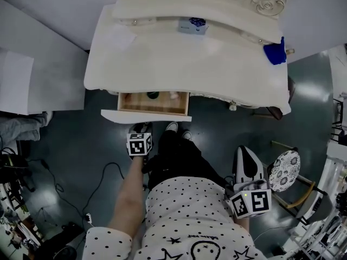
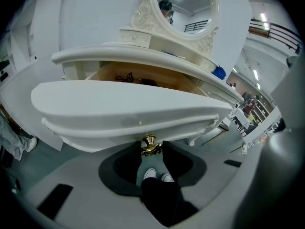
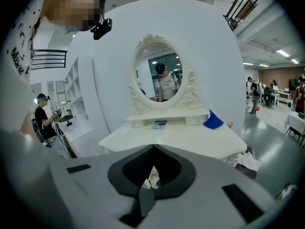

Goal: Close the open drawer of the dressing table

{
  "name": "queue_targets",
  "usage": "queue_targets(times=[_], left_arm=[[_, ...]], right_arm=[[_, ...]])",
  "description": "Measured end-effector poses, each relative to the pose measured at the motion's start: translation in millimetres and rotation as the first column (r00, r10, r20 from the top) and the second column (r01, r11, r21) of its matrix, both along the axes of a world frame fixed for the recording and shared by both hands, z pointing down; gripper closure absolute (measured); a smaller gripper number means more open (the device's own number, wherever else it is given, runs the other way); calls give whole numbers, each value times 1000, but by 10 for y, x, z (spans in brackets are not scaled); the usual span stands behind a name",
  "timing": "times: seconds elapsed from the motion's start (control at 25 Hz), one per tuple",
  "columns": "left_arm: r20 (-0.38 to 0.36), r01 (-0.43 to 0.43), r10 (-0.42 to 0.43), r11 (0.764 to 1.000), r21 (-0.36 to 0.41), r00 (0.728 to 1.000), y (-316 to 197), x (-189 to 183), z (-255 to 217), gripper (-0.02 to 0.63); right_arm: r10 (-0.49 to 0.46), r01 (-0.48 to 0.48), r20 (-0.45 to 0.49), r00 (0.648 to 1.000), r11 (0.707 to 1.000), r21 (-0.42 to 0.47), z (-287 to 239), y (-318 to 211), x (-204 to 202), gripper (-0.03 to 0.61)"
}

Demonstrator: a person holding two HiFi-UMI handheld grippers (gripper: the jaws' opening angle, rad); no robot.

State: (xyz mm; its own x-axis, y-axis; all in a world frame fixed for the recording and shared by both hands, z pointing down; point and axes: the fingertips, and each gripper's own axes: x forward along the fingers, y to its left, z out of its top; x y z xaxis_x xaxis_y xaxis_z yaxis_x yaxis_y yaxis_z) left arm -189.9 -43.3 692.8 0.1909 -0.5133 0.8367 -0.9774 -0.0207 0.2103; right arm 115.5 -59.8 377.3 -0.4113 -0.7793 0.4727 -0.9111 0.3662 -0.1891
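The white dressing table (image 1: 162,58) stands ahead of me with its left drawer (image 1: 153,103) pulled out, and small items lie in its wooden inside. My left gripper (image 1: 140,137) reaches up under the white drawer front (image 2: 128,109). In the left gripper view the gold knob (image 2: 150,145) sits between the two black fingertips, which close in against both its sides. My right gripper (image 1: 246,169) hangs back at my right side, away from the table. Its fingertips (image 3: 147,151) meet, with nothing held.
A blue cloth (image 1: 275,53) and a small blue-and-white box (image 1: 192,26) lie on the tabletop below the oval mirror (image 3: 159,75). A stool with a patterned seat (image 1: 286,169) stands at the right. Cables (image 1: 65,199) trail across the floor at the left. A person (image 3: 45,118) stands far off at the left.
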Motion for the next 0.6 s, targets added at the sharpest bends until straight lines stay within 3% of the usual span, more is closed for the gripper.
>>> queue_targets(times=[0.6], left_arm=[[-10, -22, 22, 1000, 7, 1000, -190, -23, 16, 463]], right_arm=[[29, -29, -20, 999, 1000, 7, -22, -64, -46, 569]])
